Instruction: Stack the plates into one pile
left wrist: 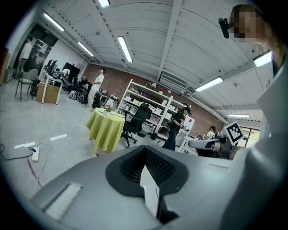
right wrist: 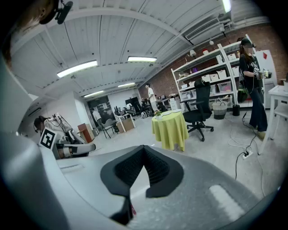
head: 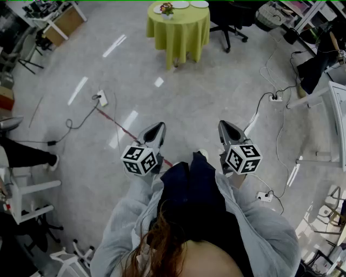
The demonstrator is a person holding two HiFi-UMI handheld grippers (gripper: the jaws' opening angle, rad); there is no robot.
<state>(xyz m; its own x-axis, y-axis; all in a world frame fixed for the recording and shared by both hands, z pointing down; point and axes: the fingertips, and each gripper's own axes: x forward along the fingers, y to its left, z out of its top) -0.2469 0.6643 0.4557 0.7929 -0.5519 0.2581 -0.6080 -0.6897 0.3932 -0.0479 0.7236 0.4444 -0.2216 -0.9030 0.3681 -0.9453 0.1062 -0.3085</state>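
Far ahead stands a round table under a yellow-green cloth (head: 179, 27) (left wrist: 106, 128) (right wrist: 170, 128). On it lie white plates (head: 180, 4) (head: 199, 4) and a small flower pot (head: 167, 9); a third plate (head: 158, 9) lies beside the pot. My left gripper (head: 158, 127) (left wrist: 145, 150) and right gripper (head: 224, 125) (right wrist: 144, 149) are held out level in front of the person, over bare floor and well short of the table. Both are shut with nothing between the jaws. Each gripper view shows the other gripper off to the side.
A black office chair (head: 230, 21) stands right of the table. Cables and power strips (head: 102, 98) (head: 275, 98) lie on the floor. A white table (head: 338, 116) is at the right, desks and chairs at the left. Shelves (left wrist: 148, 105) and standing people (right wrist: 250, 85) are behind.
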